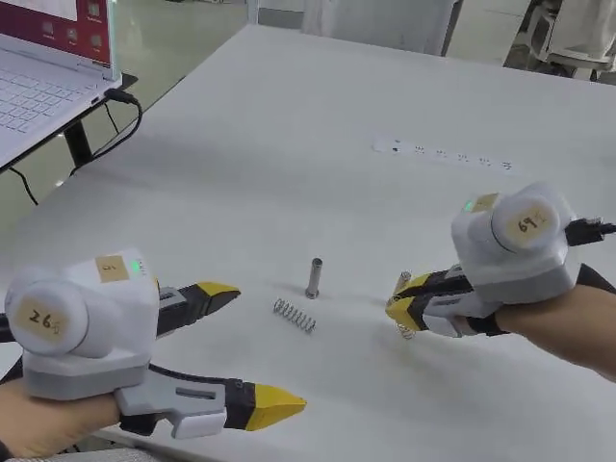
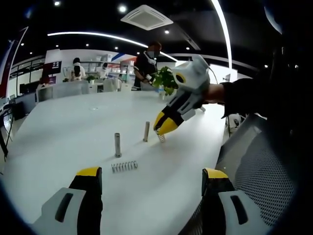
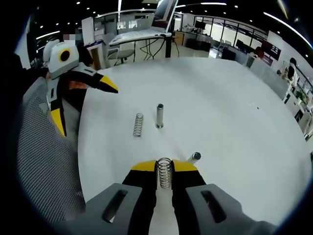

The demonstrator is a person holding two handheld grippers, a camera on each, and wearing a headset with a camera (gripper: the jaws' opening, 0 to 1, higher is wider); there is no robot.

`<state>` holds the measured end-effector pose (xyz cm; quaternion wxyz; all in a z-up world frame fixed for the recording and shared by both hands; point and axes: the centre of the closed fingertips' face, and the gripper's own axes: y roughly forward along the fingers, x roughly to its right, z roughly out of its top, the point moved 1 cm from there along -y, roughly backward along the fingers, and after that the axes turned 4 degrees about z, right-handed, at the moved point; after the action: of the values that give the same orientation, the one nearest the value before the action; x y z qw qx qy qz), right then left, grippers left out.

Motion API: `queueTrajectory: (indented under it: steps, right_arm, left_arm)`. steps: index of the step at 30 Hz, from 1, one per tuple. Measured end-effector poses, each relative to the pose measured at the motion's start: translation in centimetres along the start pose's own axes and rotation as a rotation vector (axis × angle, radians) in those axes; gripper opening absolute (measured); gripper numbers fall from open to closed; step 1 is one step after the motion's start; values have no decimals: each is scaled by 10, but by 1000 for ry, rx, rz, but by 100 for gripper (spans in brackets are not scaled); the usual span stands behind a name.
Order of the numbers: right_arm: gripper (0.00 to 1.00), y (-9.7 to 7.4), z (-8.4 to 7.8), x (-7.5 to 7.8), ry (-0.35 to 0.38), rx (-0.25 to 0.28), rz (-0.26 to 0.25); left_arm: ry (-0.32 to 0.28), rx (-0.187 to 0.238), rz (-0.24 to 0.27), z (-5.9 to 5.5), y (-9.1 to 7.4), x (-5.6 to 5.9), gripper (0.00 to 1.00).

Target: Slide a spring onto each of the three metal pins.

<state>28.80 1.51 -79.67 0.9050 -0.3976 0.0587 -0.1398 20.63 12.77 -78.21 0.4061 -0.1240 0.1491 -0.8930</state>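
Head view: I am holding the left gripper (image 1: 262, 348) wide open, empty, near the white table's (image 1: 289, 144) front edge. Left gripper view: a loose steel coil spring (image 2: 124, 166) is lying beside an upright grey metal pin (image 2: 117, 145), open room around. Right gripper view: the right gripper (image 3: 165, 167) is pinching a second spring (image 3: 165, 180) beside another pin (image 3: 194, 157), probably for threading.

The left gripper (image 1: 260, 348) and right gripper (image 1: 401, 308) are showing white bodies, black jaws and yellow tips. The spring (image 3: 165, 172) in the right one, the loose spring (image 1: 294, 316) and the pin (image 1: 314, 277) are gleaming silver-grey. The surface (image 1: 289, 144) is showing plain white. The laptop (image 1: 38, 96) is glowing magenta, its cable (image 1: 133, 114) running black.
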Motion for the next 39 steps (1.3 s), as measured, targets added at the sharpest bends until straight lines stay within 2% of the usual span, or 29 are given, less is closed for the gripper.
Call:
queueTrajectory:
  steps: [12,24,31,39]
  right_arm:
    - [8,-11,8,-9,22,65,-12]
    - [8,-34,35,-22,22,167,-16]
    - [8,-45,47,-28,12,201,-25]
    - [8,-54,59,-30,29,254,-27]
  left_arm:
    - [4,-2,-3,0,0,1,80]
    - [37,-1,-5,2,-1,1,79]
    - [60,-3,-30,5,0,5,79]
    - [71,28,-63,23,0,11,77]
